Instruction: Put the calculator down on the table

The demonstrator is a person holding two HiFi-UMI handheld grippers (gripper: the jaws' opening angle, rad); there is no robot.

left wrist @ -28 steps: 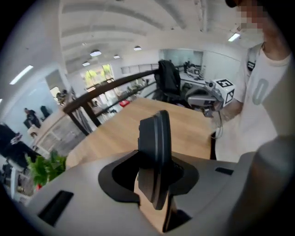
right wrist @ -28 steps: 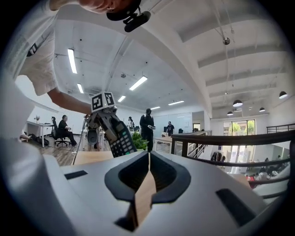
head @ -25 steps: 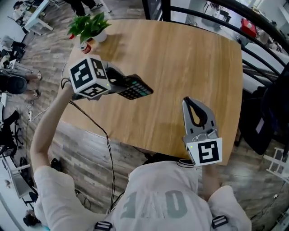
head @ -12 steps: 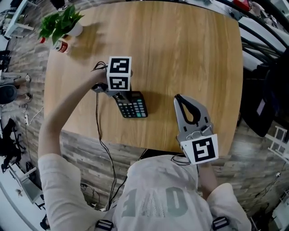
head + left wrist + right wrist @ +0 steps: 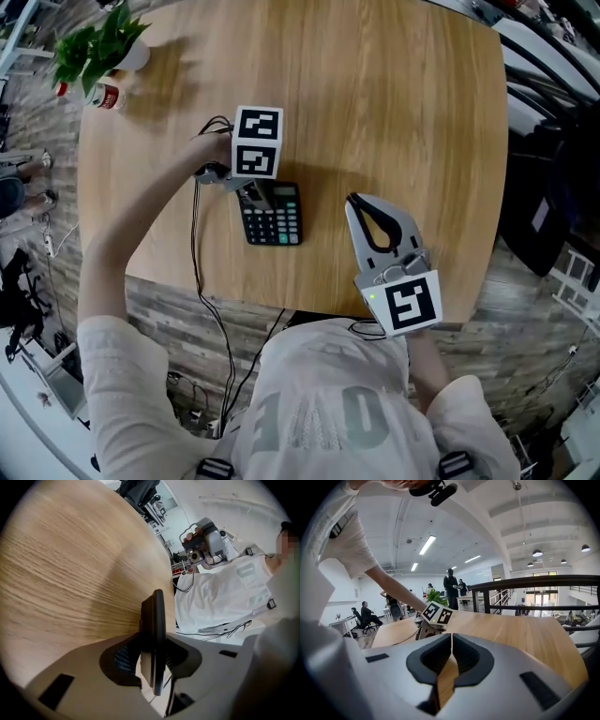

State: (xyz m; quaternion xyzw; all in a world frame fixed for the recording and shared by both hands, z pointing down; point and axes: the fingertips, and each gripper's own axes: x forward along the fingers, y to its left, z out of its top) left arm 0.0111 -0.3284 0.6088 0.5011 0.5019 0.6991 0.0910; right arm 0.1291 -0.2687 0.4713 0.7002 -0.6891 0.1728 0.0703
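The table (image 5: 403, 112) is pale wood with fine grain; the calculator (image 5: 273, 217) is black. The left gripper (image 5: 252, 193) and right gripper (image 5: 352, 200) are grey, their cubes white with black square markers. The plant (image 5: 94, 47) is green, the shirt (image 5: 328, 403) white.

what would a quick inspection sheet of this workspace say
Surface: light wooden table with rounded corners.
Job's things: black keypad calculator, apparently flat on the table near its front edge.
Clutter: green potted plant and small red-and-white container at the far left corner.
Grippers: left gripper shut on the calculator's top end; right gripper shut, empty.
Cables: black cable from the left gripper over the front edge.
Surroundings: grey plank floor; black railing.
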